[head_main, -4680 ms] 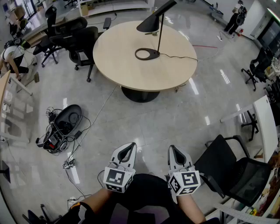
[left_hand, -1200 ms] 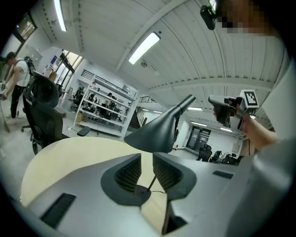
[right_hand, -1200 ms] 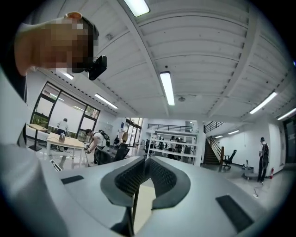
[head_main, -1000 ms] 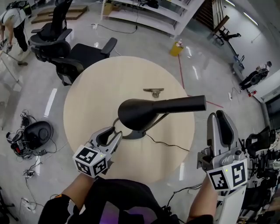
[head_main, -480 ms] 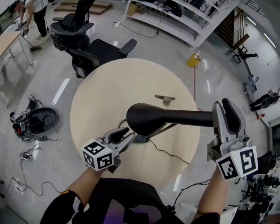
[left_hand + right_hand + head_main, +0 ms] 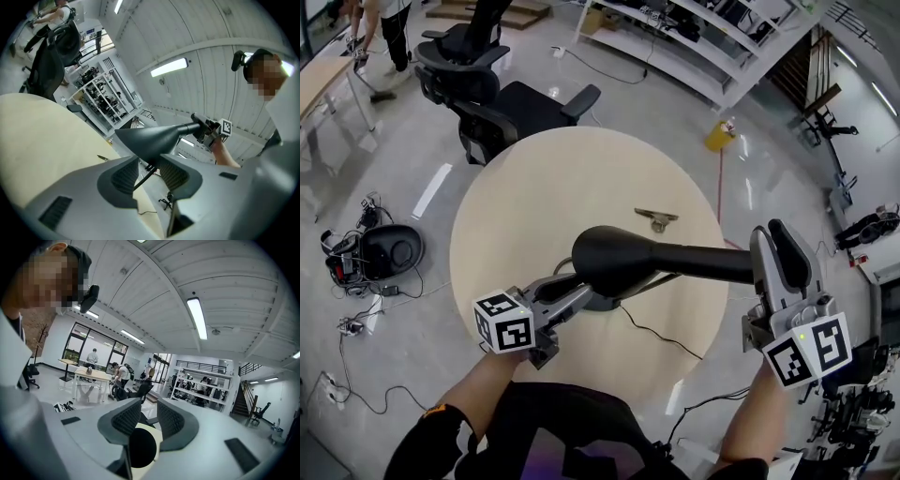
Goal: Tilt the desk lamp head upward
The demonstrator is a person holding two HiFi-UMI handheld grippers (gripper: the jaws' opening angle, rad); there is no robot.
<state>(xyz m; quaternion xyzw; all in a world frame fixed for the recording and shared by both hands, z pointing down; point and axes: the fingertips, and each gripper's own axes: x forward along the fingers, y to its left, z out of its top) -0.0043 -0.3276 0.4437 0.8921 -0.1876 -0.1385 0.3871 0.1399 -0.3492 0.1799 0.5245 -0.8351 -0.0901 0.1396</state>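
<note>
Fingers (image 6: 127, 417) of right gripper (image 6: 149, 413) straddle lamp tail (image 6: 142, 450); contact unclear.

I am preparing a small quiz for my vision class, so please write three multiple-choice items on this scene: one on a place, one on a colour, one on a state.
1. Where is the right tool?
A. at the narrow end of the lamp head
B. down on the floor
C. inside a box

2. What colour is the lamp head?
A. white
B. black
C. red

3. How do the left tool's jaws stand?
A. pressed together
B. shut on a cup
C. apart, with the lamp stem between them

Answers:
1 A: in the head view the head's thin end reaches this tool.
2 B: it is black in each view that shows it.
3 C: the left gripper view shows a gap with the thin stem in it.
</note>
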